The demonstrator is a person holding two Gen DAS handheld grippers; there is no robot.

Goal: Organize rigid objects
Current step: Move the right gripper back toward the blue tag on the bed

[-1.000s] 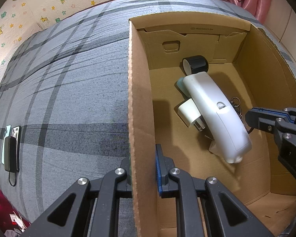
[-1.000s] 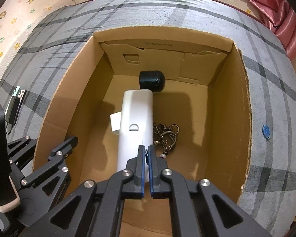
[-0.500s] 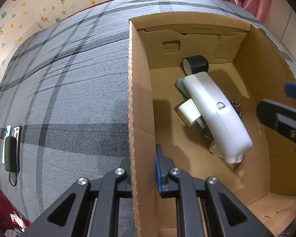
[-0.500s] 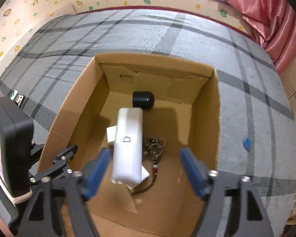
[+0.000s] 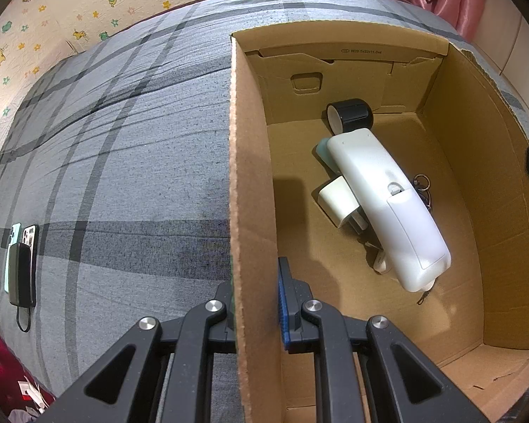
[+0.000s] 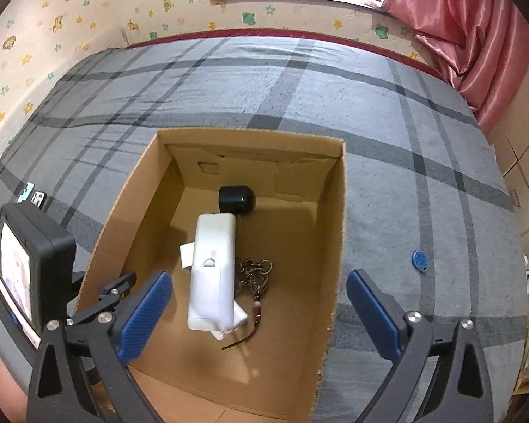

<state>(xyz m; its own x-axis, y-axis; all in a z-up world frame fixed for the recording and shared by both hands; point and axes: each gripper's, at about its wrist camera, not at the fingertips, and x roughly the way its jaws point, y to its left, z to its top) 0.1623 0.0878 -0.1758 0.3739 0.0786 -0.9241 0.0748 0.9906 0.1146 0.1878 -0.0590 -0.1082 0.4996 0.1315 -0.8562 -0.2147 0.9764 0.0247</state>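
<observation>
While my left tool (image 5: 255,303) pinches the box (image 5: 250,176) by its near side wall, 1 finger outside and 1 inside, my right tool (image 6: 257,317) hangs above the box with its jaws opening wide and nothing between them. On the box floor the white remote (image 6: 213,268) lies face down beside the keychain (image 6: 255,275), partly over a white plug (image 5: 336,201), its far end touching the black cap (image 6: 237,199). A blue tag (image 6: 419,258) sits on the bed (image 6: 388,141), right of the box.
</observation>
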